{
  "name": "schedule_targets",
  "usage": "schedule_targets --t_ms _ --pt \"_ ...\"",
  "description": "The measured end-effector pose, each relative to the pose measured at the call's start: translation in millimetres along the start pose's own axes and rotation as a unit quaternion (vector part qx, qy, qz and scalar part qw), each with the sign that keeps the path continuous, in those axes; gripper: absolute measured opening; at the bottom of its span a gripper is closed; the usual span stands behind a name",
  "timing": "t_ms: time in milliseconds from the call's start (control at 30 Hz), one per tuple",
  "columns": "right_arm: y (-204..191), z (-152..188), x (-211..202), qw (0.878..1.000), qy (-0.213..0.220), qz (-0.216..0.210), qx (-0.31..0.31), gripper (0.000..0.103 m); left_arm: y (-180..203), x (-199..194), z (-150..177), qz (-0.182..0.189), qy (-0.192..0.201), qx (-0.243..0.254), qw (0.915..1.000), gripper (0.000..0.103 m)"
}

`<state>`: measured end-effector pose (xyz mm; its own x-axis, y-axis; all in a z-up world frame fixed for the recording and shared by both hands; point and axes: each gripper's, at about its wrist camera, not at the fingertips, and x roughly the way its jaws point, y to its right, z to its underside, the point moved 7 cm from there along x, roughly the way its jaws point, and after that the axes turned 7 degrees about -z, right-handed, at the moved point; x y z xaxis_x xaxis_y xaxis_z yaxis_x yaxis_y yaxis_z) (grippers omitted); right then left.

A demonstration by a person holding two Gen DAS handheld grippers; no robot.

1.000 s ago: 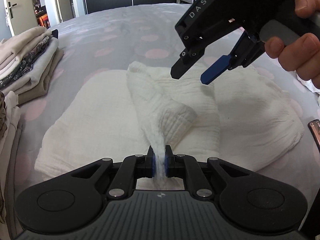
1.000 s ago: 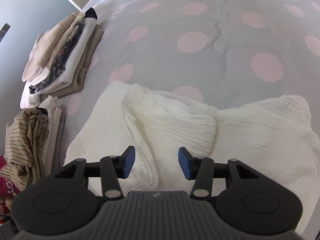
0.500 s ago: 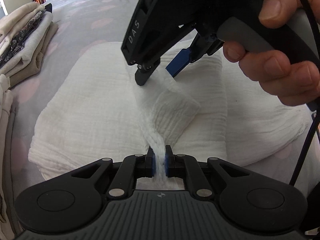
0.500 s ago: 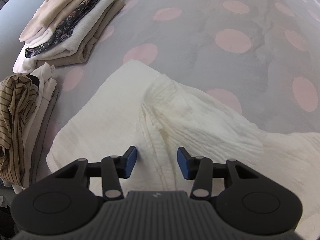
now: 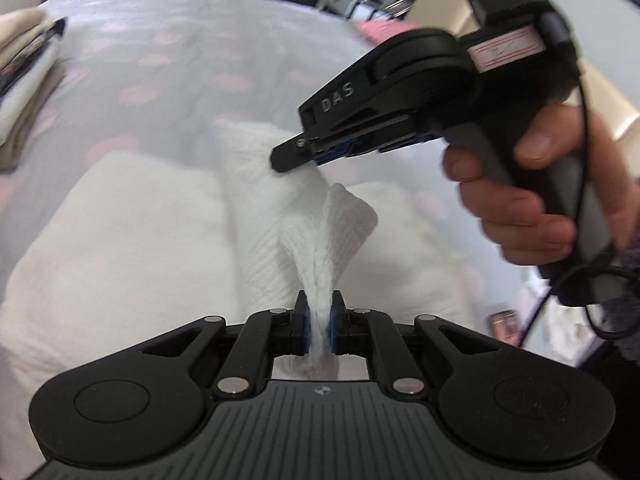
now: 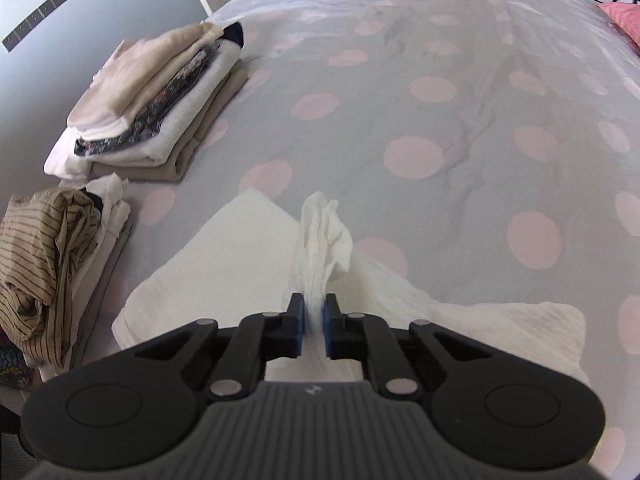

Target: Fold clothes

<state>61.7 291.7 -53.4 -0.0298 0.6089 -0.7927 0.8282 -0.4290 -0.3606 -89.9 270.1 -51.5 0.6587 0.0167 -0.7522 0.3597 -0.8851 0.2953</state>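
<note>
- On the bed [image 6: 460,80]: white garment [image 5: 132,216], one bunched fold pinched in left gripper [image 5: 319,330] jaws.
- Right gripper [image 6: 313,322] jaws closing, another fold of it between them.

Black gripper [image 5: 298,156], blue pads, "DAS" marking, cable; sleeve possibly purple.

Lighting is bright, even daylight with soft, faint shadows. The white garment [image 5: 152,216] is overexposed in the left wrist view and its weave is lost except near the lens. That view shows motion blur on the bedspread [image 5: 168,52] and the hand [image 5: 532,200]. The right wrist view is sharper. Both views bend strongly at the edges, with dark corners.
</note>
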Motion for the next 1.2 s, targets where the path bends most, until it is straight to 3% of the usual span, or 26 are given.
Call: schedule_targets --t_ms 267,400,800,1000,1133,1200 --pt "65 -1 -104 0.994 0.093 0.003 0.063 0.011 78 -16 -17 0.077 0.057 0.024 0.9951 0.007" --pt "102 17 -133 0.99 0.11 0.014 0.093 0.011 113 4 -8 0.068 0.05 0.061 0.9945 0.007" --pt "191 114 -67 0.985 -0.023 0.062 0.16 0.01 124 100 65 0.036 -0.064 0.068 0.995 0.007" --pt "204 132 -45 0.984 -0.05 0.068 0.156 0.01 128 121 79 0.006 -0.077 0.094 0.9926 0.007" --pt "205 133 -47 0.983 -0.052 0.064 0.164 0.012 133 129 71 -0.01 -0.078 0.121 0.9895 0.007" --pt "205 131 -50 0.983 -0.053 0.064 0.163 0.017 133 128 70 -0.012 -0.078 0.129 0.9886 0.009"
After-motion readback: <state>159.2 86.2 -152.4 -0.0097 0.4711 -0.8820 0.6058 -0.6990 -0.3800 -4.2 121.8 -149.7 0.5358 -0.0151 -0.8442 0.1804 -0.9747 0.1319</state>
